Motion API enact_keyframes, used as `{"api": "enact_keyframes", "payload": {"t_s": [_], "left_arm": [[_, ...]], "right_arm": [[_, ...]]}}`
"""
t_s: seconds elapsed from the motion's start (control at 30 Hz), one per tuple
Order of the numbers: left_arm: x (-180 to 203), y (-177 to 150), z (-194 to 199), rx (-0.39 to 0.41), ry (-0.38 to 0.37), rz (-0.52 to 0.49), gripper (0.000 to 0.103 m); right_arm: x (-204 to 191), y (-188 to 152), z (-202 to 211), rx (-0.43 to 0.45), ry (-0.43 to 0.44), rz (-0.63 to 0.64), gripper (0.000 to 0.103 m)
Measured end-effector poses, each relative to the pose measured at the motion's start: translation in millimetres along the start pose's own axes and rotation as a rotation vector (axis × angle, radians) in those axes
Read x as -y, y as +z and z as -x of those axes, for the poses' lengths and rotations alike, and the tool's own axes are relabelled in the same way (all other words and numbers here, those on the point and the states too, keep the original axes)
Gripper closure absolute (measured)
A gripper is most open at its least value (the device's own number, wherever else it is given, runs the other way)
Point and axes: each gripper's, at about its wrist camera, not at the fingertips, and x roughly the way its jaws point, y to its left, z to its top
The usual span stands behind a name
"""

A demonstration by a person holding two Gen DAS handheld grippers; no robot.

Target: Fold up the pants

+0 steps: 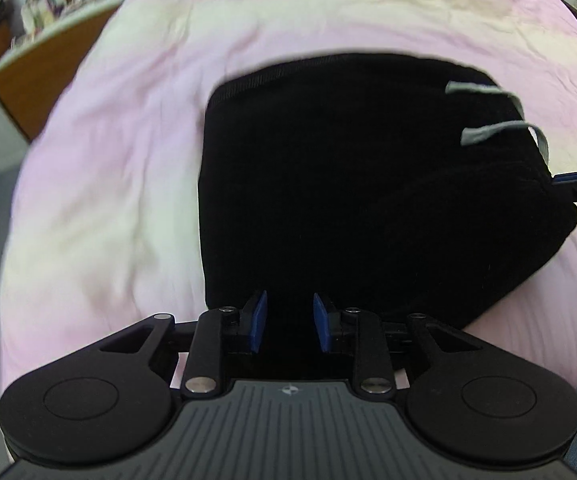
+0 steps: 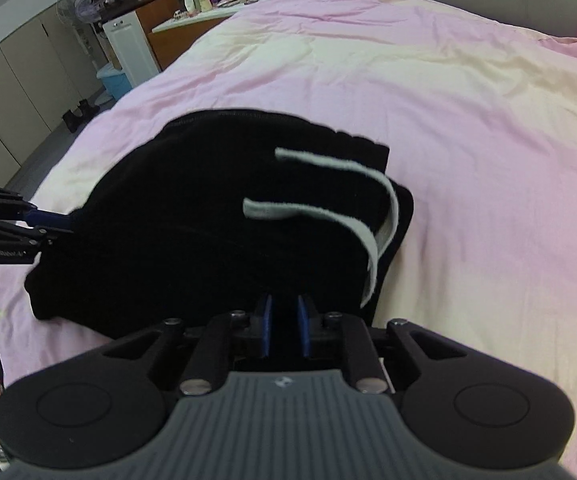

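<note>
Pink bedcover (image 1: pixel 128 140); black pants (image 1: pixel 328 180) folded; both fingers' grip on hem hidden, cannot tell.

The pants (image 1: pixel 348 184) were plain black, with two pale grey-white drawstrings (image 2: pixel 328 184) lying across them. The bedcover (image 1: pixel 128 160) showed soft pink and cream patches. Both grippers were black with blue pads (image 1: pixel 259 320). A cabinet (image 2: pixel 160 36) beyond the bed was brown wood.

Both wrist views close, angled down (sharing pants (image 1: pixel 348 184)).
</note>
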Motion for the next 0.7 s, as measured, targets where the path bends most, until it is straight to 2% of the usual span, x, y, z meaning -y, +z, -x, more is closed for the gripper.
{"api": "enact_keyframes", "payload": {"t_s": [0.07,0.17,0.2,0.23,0.3,0.43,0.57,0.6,0.67,0.7], "left_arm": [[-1,-10,5,0.011,-0.005,0.017,0.07],[-6,-21,36,0.074,-0.017,0.04,0.07],[-6,-27,46,0.093,-0.026,0.03,0.063],[-6,-33,53,0.106,-0.03,0.006,0.049],[-4,-50,63,0.144,0.012,-0.051,0.031],[1,-70,50,0.128,0.088,-0.051,0.029],[15,-74,25,0.193,0.155,-0.055,0.028],[18,-74,16,0.201,0.191,-0.05,0.028],[22,-73,3,0.187,0.262,-0.053,0.062],[21,-74,5,0.2,0.276,-0.037,0.075]], "right_arm": [[0,-12,-10,-0.027,-0.016,0.005,0.092],[7,-16,-10,-0.033,-0.011,-0.048,0.091],[6,-15,-8,-0.029,-0.015,-0.042,0.091],[4,-16,-6,-0.027,-0.019,-0.033,0.09],[3,-18,-6,-0.028,-0.023,-0.034,0.088],[1,-22,-6,-0.016,-0.031,-0.048,0.087],[0,-22,-7,-0.012,-0.036,-0.057,0.087],[1,-22,-6,-0.013,-0.036,-0.059,0.087],[1,-22,-6,-0.013,-0.039,-0.063,0.086],[1,-21,-6,-0.014,-0.041,-0.065,0.086]]}}
